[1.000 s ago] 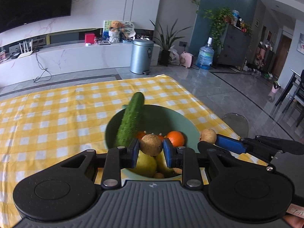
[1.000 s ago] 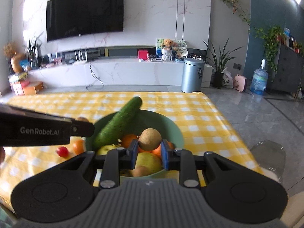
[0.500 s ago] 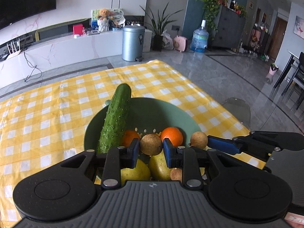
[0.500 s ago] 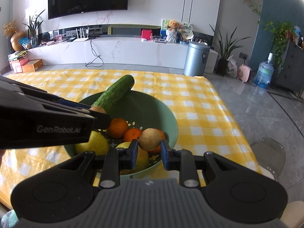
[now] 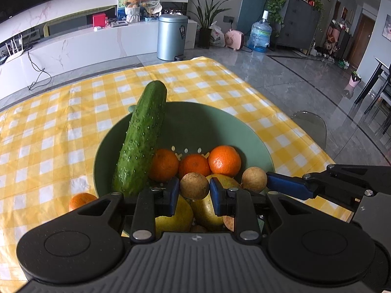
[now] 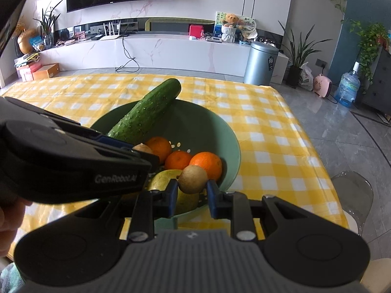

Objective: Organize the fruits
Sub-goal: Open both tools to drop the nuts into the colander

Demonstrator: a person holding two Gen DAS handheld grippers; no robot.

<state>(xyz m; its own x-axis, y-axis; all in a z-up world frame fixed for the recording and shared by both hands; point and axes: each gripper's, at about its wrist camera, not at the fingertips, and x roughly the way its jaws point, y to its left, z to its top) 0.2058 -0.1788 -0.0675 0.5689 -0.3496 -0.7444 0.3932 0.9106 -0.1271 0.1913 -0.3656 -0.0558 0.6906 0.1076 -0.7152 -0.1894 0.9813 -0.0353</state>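
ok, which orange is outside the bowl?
The orange on the tablecloth, left of the green bowl in the left wrist view; the other three sit inside.

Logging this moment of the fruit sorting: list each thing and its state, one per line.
Left hand-held gripper: shut on a small brown fruit.
Right hand-held gripper: shut on second brown fruit.
Green bowl: upright, holding fruit.
Cucumber: leaning on the bowl's rim.
Pedal bin: lid closed.

- Yellow pears (image 5: pixel 173 216) half hidden behind the left tool (image 5: pixel 194 196).
- Lone orange (image 5: pixel 80 200) on the worktop, partly covered.
- Left tool's body blocks the bowl's (image 6: pixel 207 122) near-left rim in the right view.
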